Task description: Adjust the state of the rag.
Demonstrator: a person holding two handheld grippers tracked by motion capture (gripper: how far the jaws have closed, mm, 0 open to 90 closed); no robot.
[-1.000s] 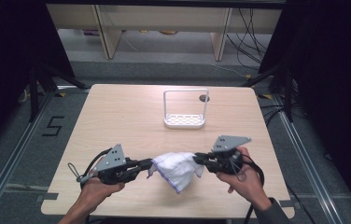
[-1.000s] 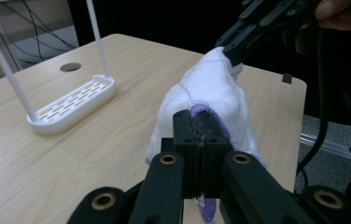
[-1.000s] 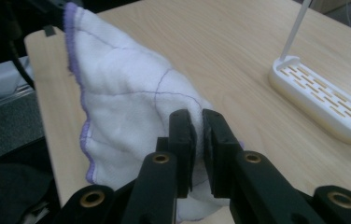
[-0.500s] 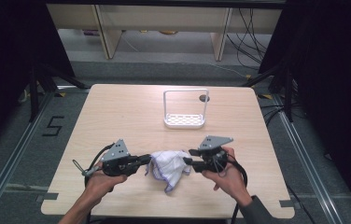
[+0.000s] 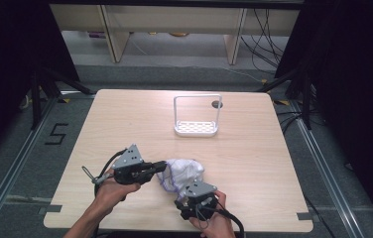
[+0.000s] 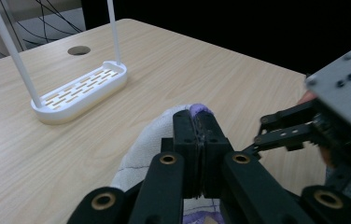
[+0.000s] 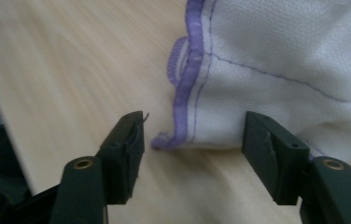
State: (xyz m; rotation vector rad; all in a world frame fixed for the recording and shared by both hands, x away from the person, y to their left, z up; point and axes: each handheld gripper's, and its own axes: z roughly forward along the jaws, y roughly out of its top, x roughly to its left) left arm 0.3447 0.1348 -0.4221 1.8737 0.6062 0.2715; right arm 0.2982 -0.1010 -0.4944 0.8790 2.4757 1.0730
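White cloth (image 5: 183, 171) with purple hem lies bunched on the near middle of the table (image 5: 125, 114), between the two grippers. Well beyond it, toward the far edge, stands a white rack (image 5: 196, 128), untouched.

Left gripper (image 5: 160, 167): jaws closed flat on an edge of the cloth. In the left gripper view the two pads meet with white fabric and a bit of purple hem (image 6: 200, 110) pinched between them. It holds that edge slightly off the wood, as far as we can judge; the cloth hides the contact underneath.

Right gripper (image 5: 182, 199): jaws apart, and they have just been opening. In the right gripper view the lower corner of the cloth (image 7: 183, 135) sits in the gap between the two pads (image 7: 129, 140), touching neither. The corner rests on the table, hem curling to a small loop just above it.

We read the step as a regrip: the left keeps its anchor while the right looks for a new hold on a free corner, probably to spread or fold the cloth.

Next move, in our judgement: ease the right gripper forward so the hemmed corner lies well between the pads, keep low to the wood, then close. The risk is nudging the corner away or catching only the thin hem.
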